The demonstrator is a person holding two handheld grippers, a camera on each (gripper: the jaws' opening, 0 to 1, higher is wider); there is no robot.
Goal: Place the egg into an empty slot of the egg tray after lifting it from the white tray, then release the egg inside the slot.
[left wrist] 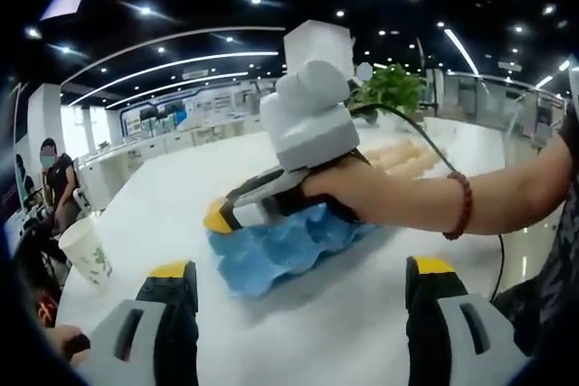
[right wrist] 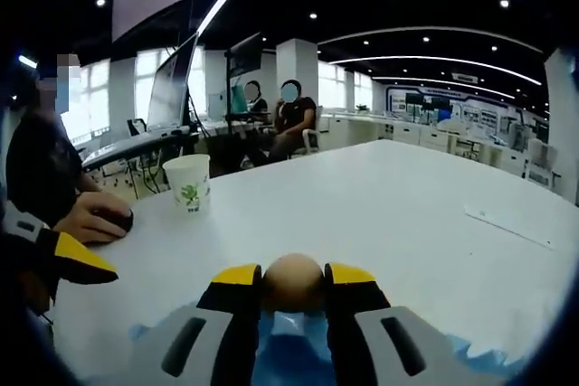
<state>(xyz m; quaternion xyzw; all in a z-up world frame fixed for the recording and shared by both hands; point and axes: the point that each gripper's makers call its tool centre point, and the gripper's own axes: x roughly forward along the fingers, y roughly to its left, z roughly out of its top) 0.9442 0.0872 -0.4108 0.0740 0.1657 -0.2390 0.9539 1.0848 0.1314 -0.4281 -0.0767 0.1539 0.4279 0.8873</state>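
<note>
Right tongs [right wrist: 294,288] clamp egg [right wrist: 293,283] over blue egg tray [left wrist: 280,246]; slots seemingly empty

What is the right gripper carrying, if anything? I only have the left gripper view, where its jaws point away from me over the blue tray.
Observer: In the right gripper view, the right gripper is shut on a brown egg, pinched between its yellow tips.
Operator: Is the egg seated in a slot?
Observer: The blue egg tray shows directly below the jaws, under the egg. I cannot tell whether the egg touches a slot.
</note>
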